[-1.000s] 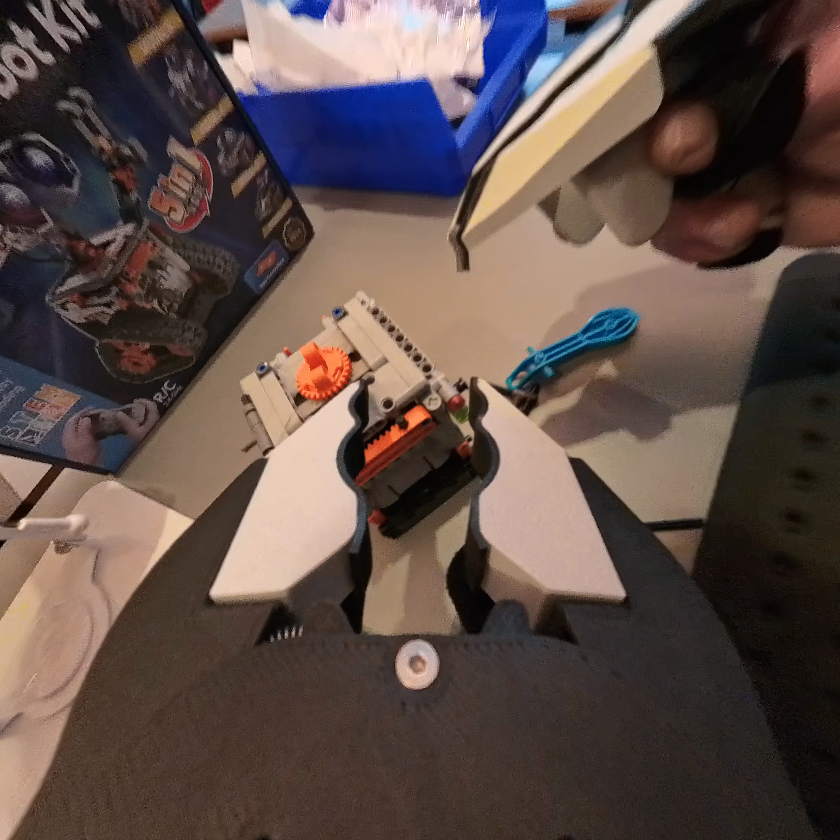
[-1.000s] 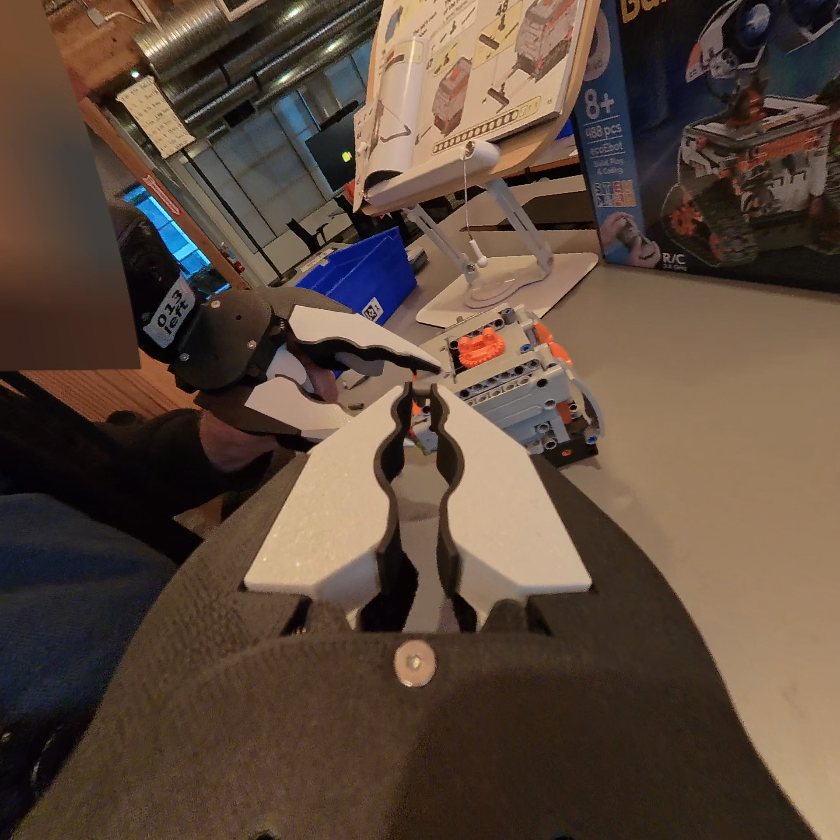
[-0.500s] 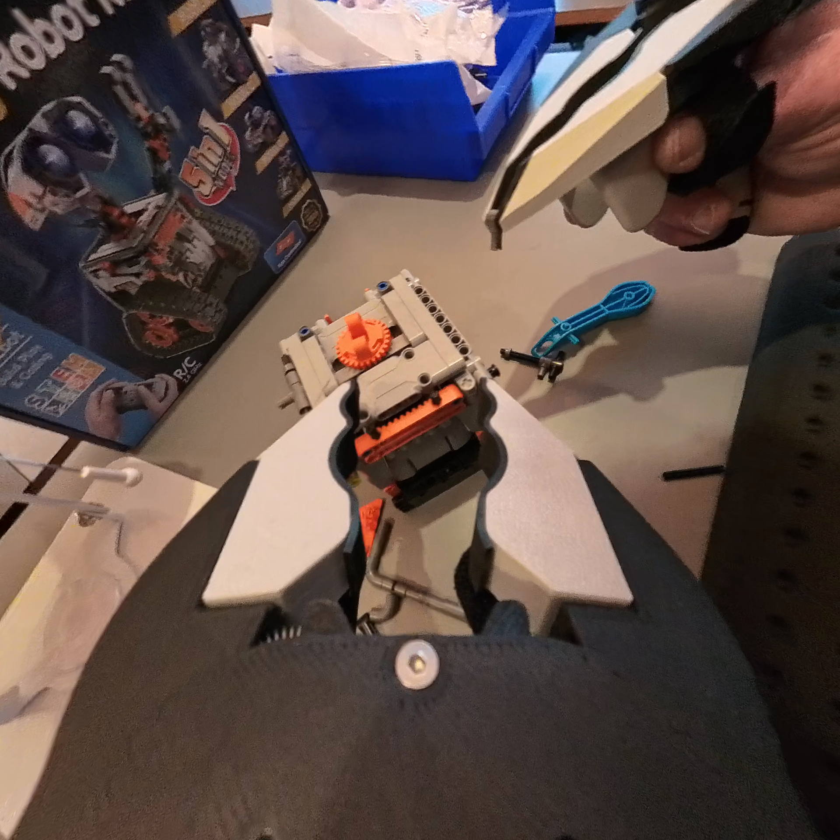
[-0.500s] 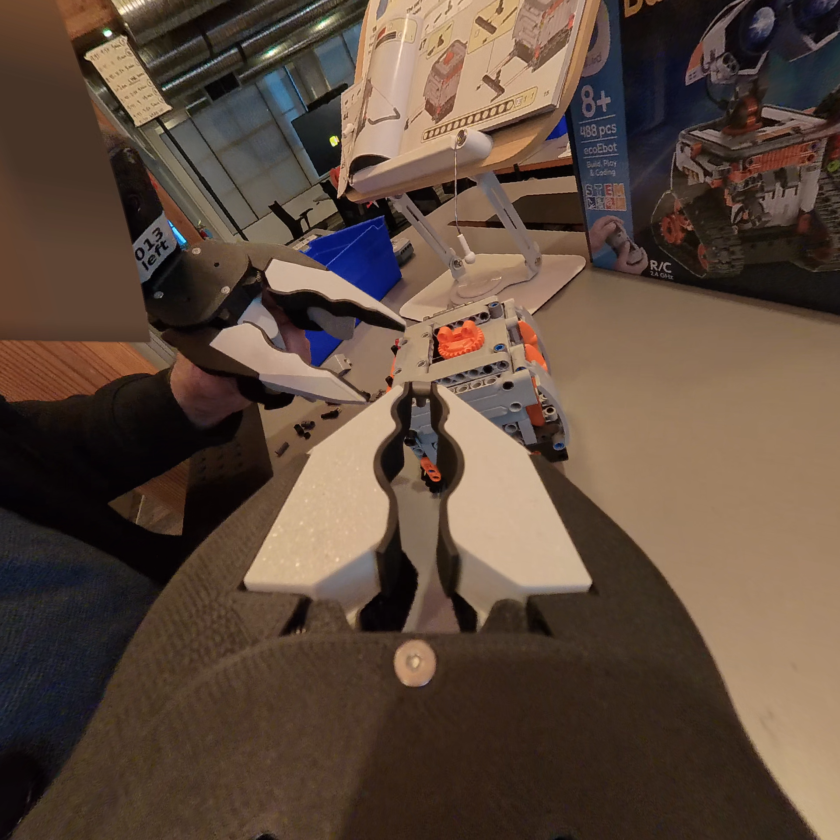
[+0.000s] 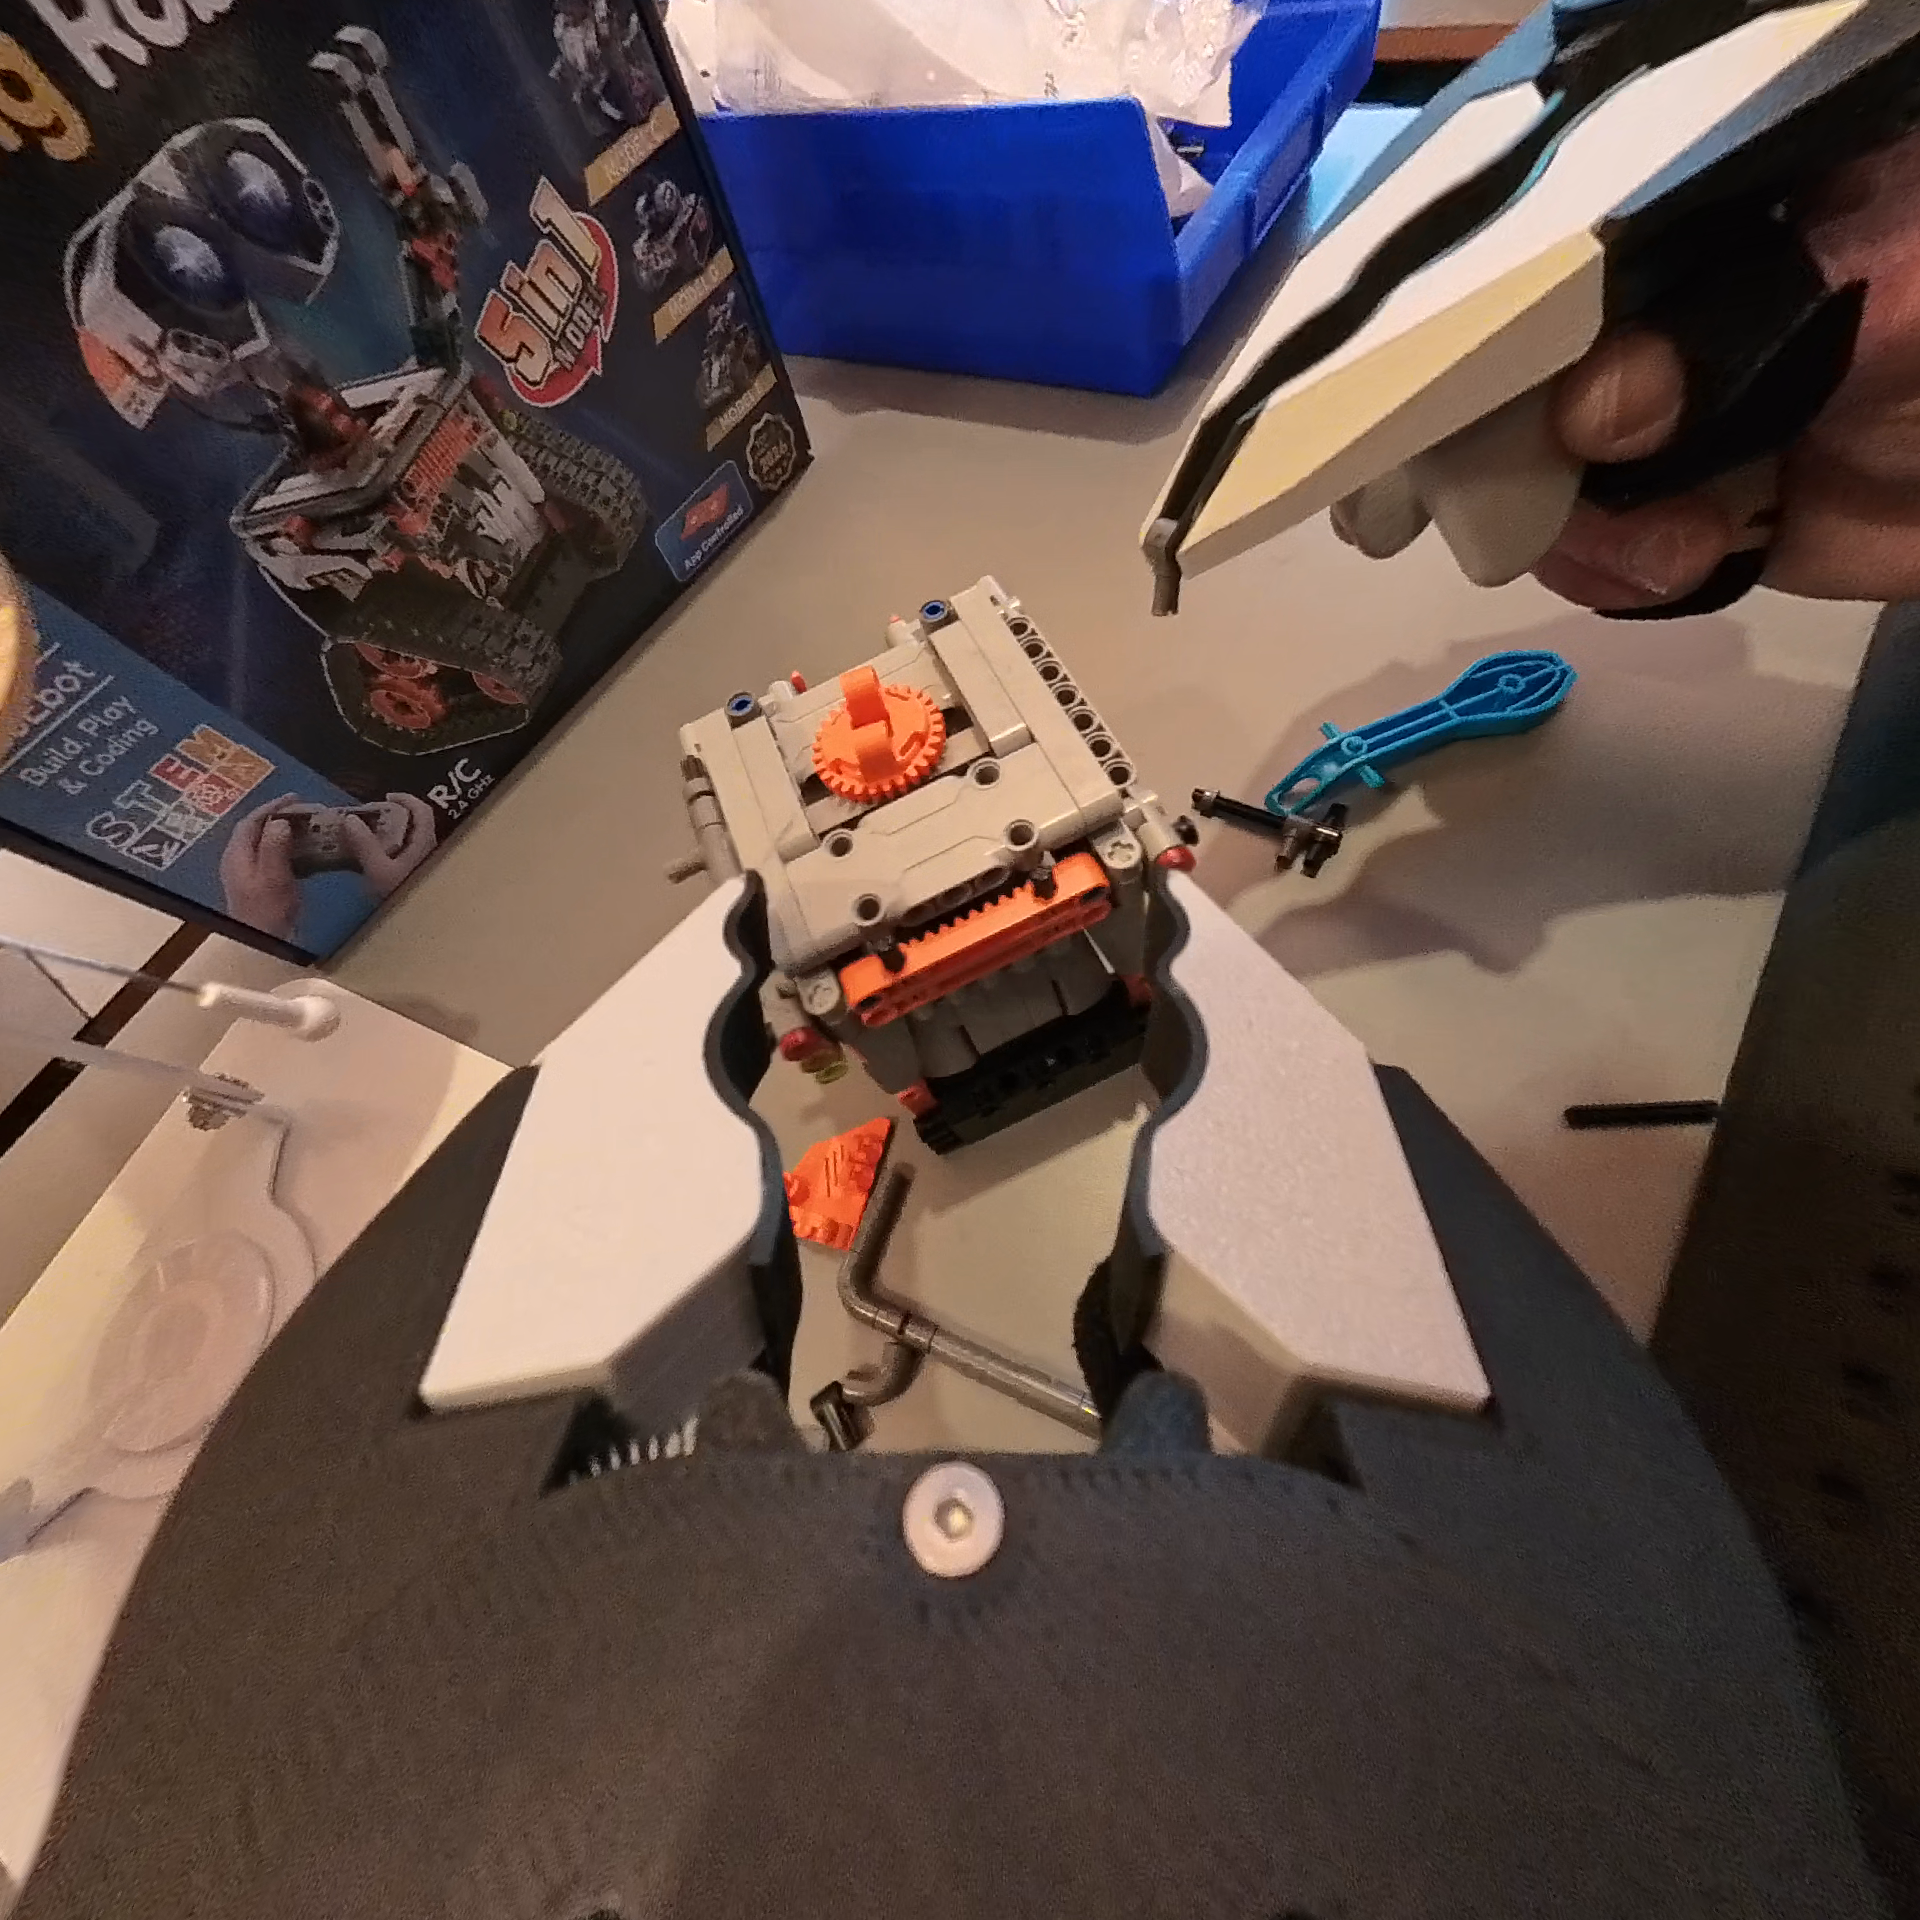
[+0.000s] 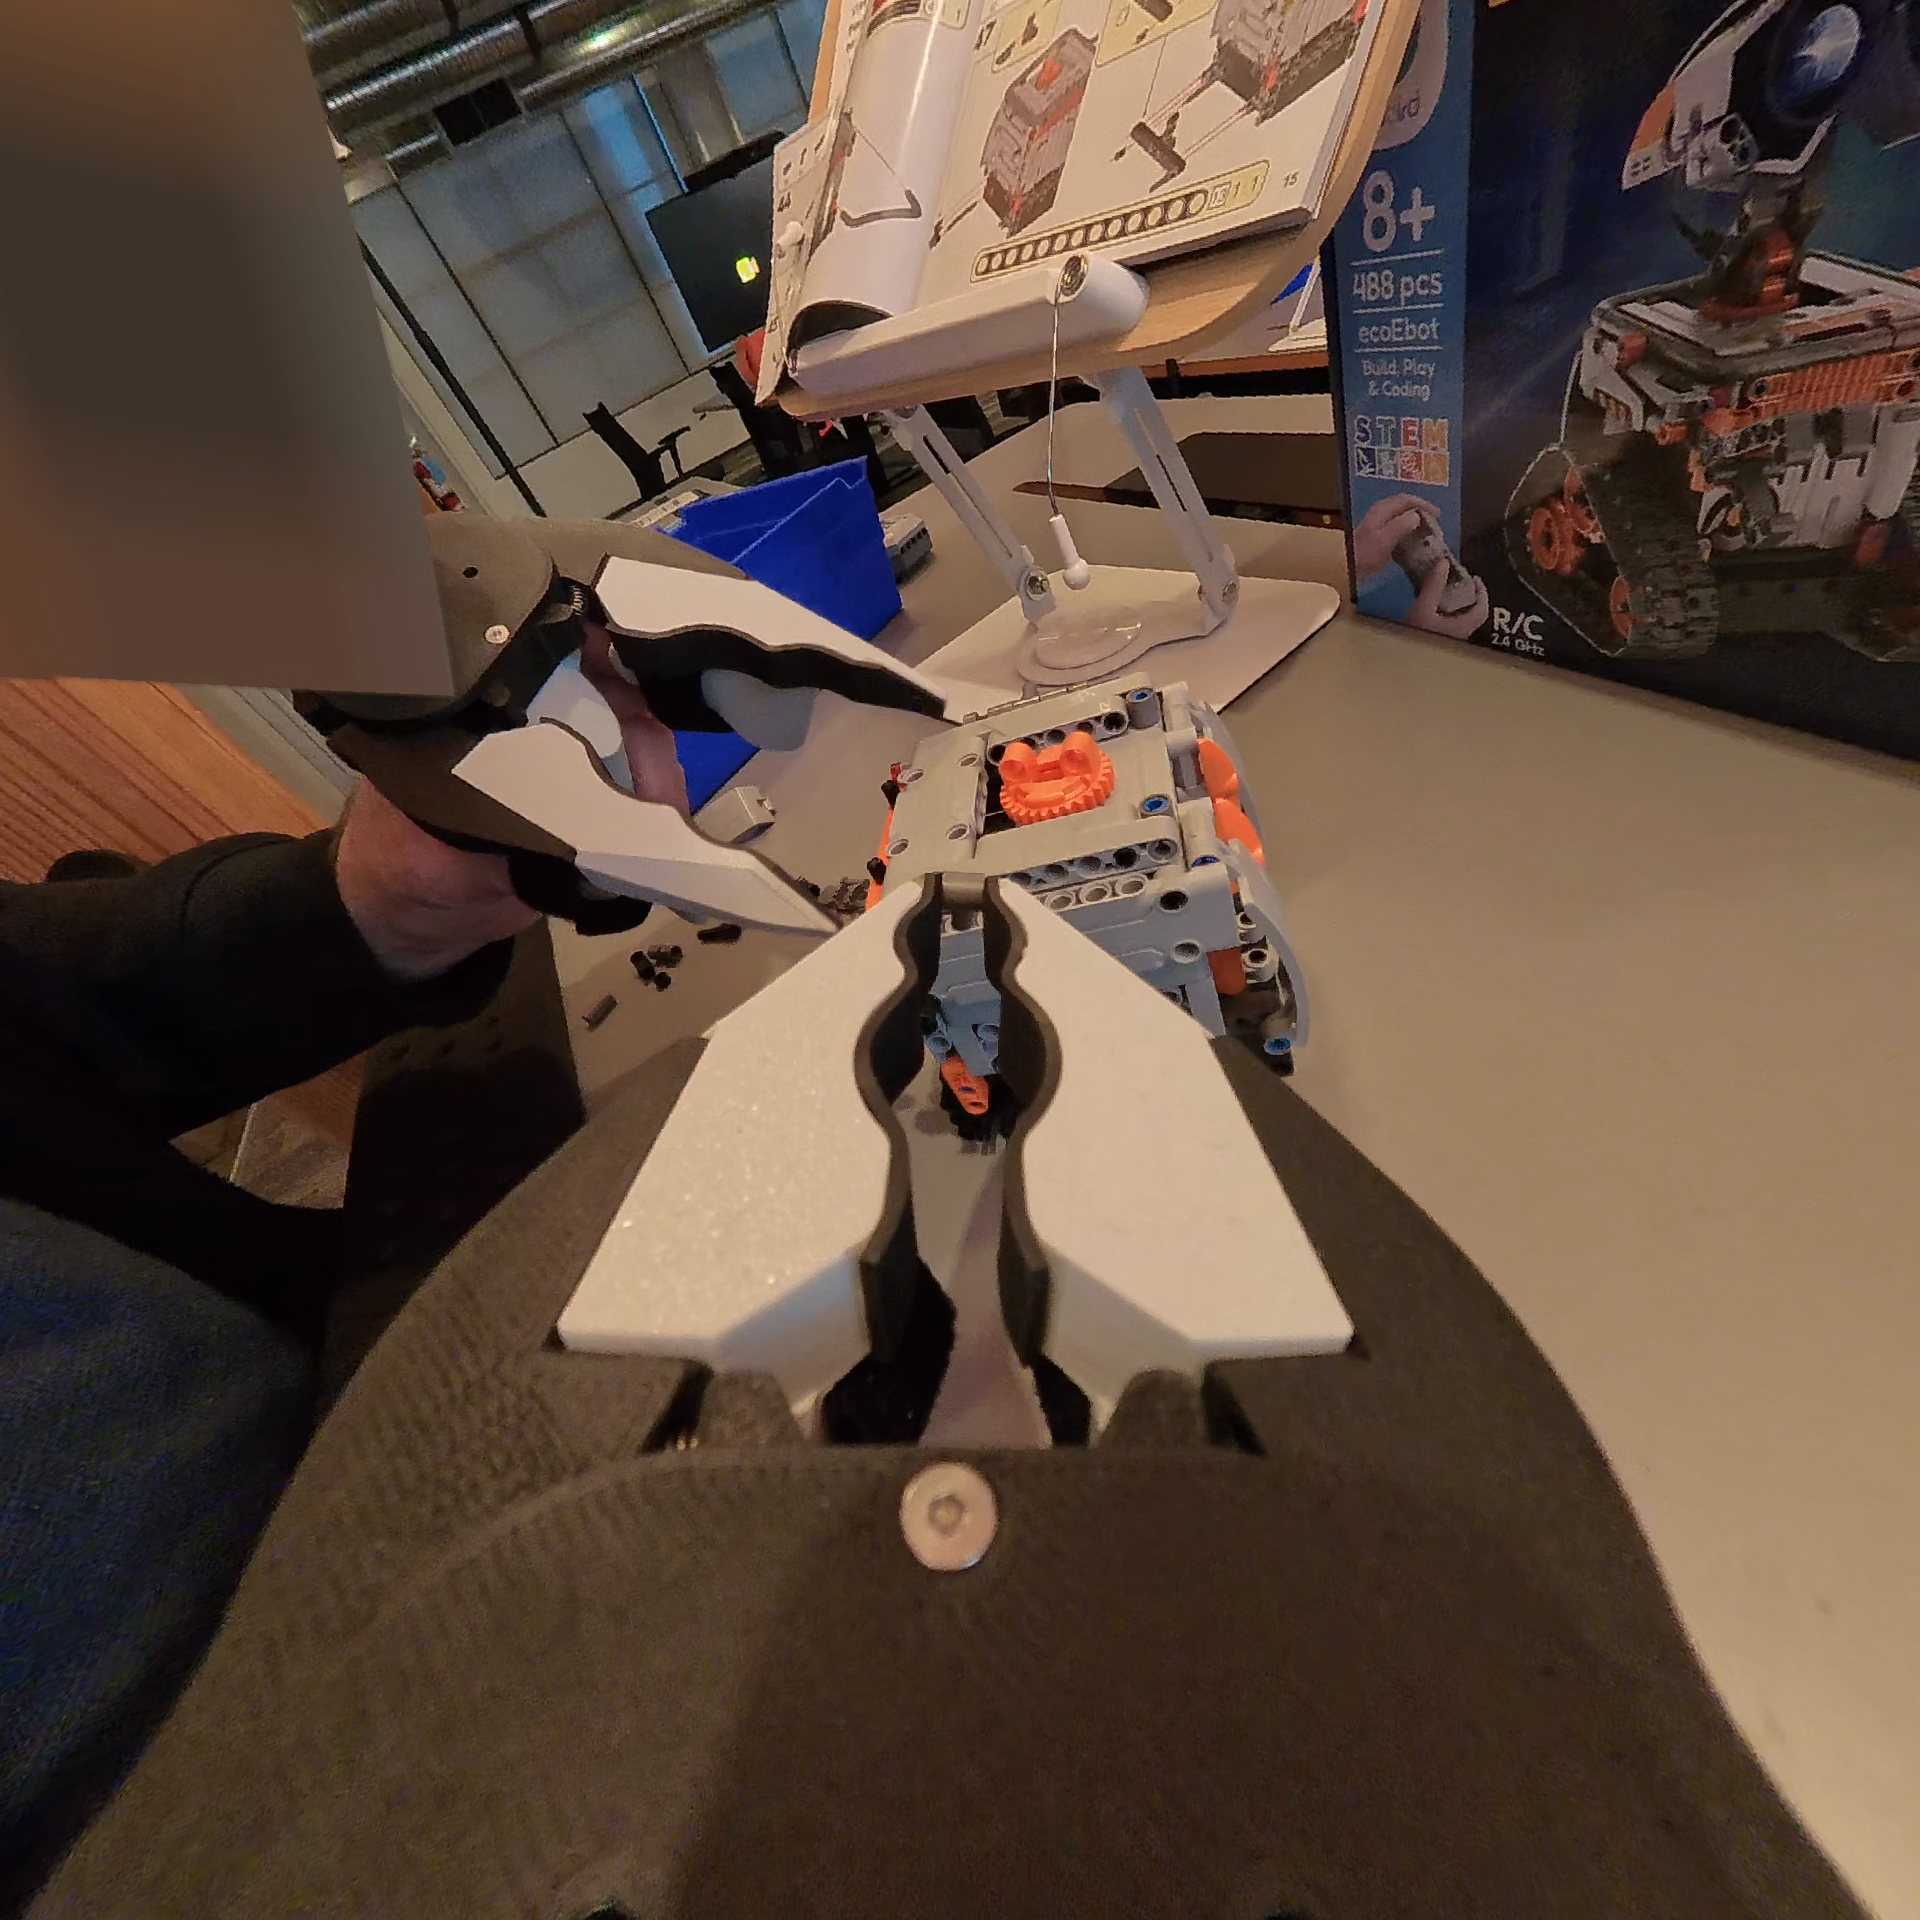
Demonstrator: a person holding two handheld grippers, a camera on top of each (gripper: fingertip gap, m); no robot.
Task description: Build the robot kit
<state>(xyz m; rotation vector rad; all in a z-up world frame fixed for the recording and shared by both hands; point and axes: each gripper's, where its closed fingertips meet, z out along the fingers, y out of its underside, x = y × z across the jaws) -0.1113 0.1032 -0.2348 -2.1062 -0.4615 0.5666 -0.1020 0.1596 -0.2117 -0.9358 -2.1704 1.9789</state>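
nearest, under the left gripper [image 5: 956, 904], a bent metal key [image 5: 935, 1340] and an orange wedge piece [image 5: 836, 1184] lie on the grey table [image 5: 1039, 499]. the gripper's tongs are wide apart and straddle the near end of the grey and orange brick model [image 5: 914, 790], which stands mid-table. in the right wrist view both tips sit just beside the model, one high and one low. i cannot tell if either touches it.

the left hand [image 6: 436, 894] comes in from the left, wrist about level and the tool rolled on its side. the right hand [image 5: 1766, 468] holds the right gripper [image 6: 961, 894] raised and tilted down toward the model's right side. its tongs are together on what looks like a small grey part [image 5: 1162, 577], hanging just off the model.

the grip on so small a part looks slight, so a twist or a knock on the model could drop it among the black pins [image 5: 1278, 821] by the blue tool [image 5: 1434, 717]. a push from the open tongs could slide the unheld model.

farther off stand a printed box [image 5: 312, 416], a blue bin [image 5: 997, 229] and a booklet stand [image 6: 1091, 312].
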